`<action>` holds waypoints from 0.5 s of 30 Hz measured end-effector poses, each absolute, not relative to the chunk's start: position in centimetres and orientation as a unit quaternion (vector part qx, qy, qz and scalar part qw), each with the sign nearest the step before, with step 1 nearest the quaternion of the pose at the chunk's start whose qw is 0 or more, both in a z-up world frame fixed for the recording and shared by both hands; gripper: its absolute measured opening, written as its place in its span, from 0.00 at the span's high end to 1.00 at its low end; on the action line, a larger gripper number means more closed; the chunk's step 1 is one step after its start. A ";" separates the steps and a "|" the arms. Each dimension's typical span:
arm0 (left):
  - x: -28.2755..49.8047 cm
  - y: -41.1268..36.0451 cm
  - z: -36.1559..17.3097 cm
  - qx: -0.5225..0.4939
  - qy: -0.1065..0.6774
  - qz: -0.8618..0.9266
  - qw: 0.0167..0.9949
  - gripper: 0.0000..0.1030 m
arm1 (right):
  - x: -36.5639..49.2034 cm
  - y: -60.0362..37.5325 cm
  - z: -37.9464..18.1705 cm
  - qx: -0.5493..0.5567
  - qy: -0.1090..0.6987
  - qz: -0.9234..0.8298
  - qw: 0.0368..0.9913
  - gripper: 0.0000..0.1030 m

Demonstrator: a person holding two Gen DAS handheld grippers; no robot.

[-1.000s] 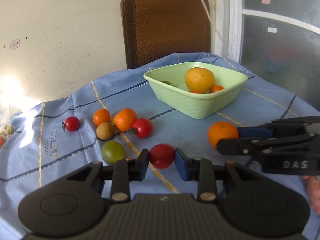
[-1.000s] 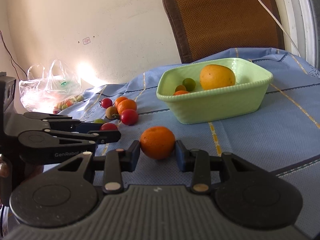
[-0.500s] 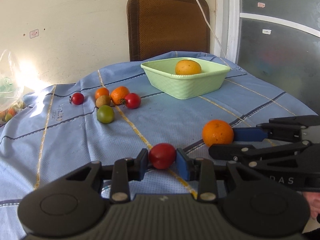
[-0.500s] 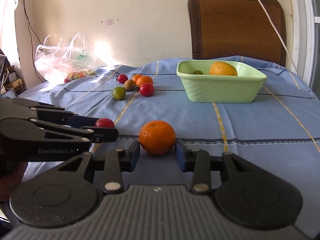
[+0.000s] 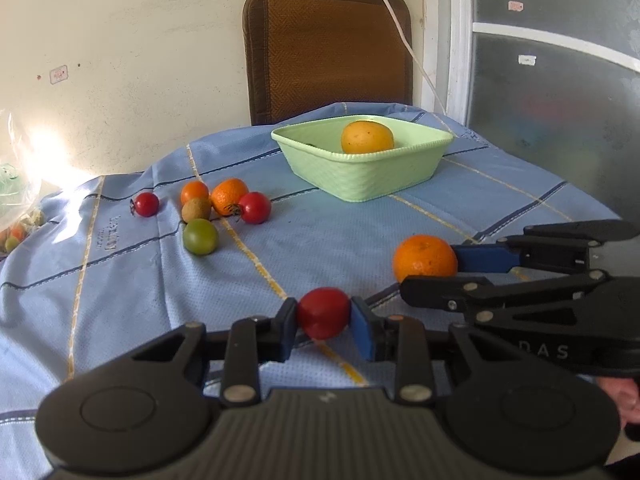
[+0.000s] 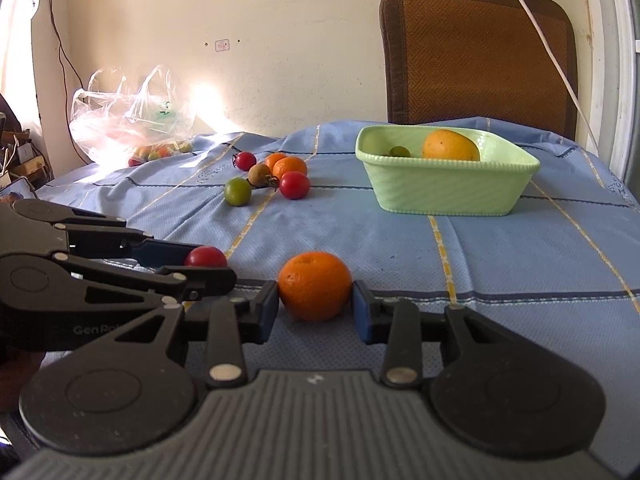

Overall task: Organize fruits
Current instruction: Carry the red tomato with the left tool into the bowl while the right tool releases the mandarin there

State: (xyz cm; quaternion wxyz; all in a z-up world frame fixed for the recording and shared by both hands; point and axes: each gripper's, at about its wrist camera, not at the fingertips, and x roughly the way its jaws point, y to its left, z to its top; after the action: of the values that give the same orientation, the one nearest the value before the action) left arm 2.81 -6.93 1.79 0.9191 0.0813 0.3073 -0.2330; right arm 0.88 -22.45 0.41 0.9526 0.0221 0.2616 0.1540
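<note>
My left gripper [image 5: 323, 318] is shut on a red tomato [image 5: 323, 317] and holds it over the near part of the blue tablecloth [image 5: 120, 280]. My right gripper [image 6: 315, 306] is shut on an orange [image 6: 315, 285], just to the right of the left one. The orange also shows in the left wrist view [image 5: 425, 258], and the tomato in the right wrist view [image 6: 205, 257]. The green bowl [image 5: 362, 176] stands at the far side of the table with a large yellow-orange fruit [image 5: 367, 137] in it.
A cluster of loose fruits lies left of the bowl: a green tomato [image 5: 200, 236], red tomatoes [image 5: 254, 207], oranges [image 5: 229, 196] and a brown fruit [image 5: 196, 209]. A plastic bag [image 6: 128, 128] with produce sits at the far left. A brown chair [image 5: 328, 48] stands behind the table.
Both grippers, still holding their fruit, pulled back from the bowl towards the near edge, then rose or tilted slightly; the bowl and loose fruits now look a little nearer than half a second ago.
</note>
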 end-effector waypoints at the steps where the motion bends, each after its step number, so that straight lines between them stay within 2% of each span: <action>1: 3.4 -7.0 2.3 0.065 0.309 -0.246 0.917 0.73 | 0.9 -22.7 0.5 0.027 0.255 0.151 0.955 0.60; 9: 10.5 -11.7 7.7 0.027 0.253 -0.283 0.925 0.72 | 3.4 -27.3 3.5 0.074 0.166 0.076 0.980 0.60; 15: 15.6 -15.7 6.4 0.036 0.280 -0.281 0.917 0.72 | 8.0 -30.0 3.3 0.070 0.159 0.008 0.985 0.60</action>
State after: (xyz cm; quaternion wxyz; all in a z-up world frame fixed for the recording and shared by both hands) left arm 15.63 -15.73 6.36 0.9175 0.0356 0.2797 -0.2806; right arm 8.03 -30.00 3.26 0.9847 0.0700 0.1594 0.0085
